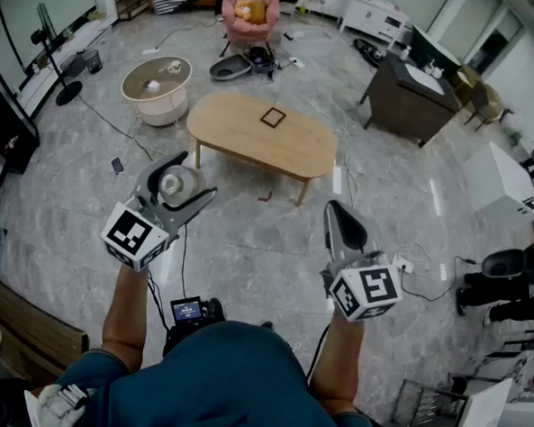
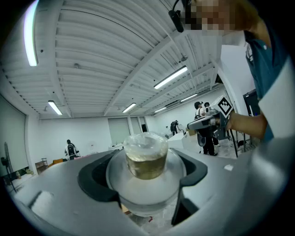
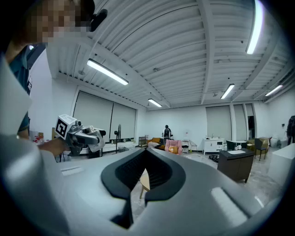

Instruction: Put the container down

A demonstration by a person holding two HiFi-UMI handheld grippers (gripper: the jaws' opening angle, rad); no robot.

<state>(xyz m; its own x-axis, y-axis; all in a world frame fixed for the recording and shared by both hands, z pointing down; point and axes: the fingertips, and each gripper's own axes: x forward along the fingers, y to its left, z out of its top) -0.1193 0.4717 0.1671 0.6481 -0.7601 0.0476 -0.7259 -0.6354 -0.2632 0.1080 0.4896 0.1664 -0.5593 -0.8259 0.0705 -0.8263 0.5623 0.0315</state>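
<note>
A clear round container [image 1: 171, 185] with a domed lid is held in my left gripper [image 1: 180, 196], chest-high above the floor and tilted upward. In the left gripper view the container [image 2: 145, 159] fills the gap and both dark pads [image 2: 94, 177] press on its sides; yellowish contents show under the lid. My right gripper [image 1: 342, 223] hangs to the right at about the same height, its jaws together with nothing between them. In the right gripper view the fingertips [image 3: 136, 195] meet. The two grippers are well apart.
A low oval wooden table [image 1: 236, 129] stands ahead on the grey tiled floor, with a small dark square frame [image 1: 273, 117] on it. A round white side table [image 1: 156, 86] is to its left, a pink chair [image 1: 251, 9] behind it and a dark cabinet [image 1: 410, 90] to the right. Cables lie on the floor.
</note>
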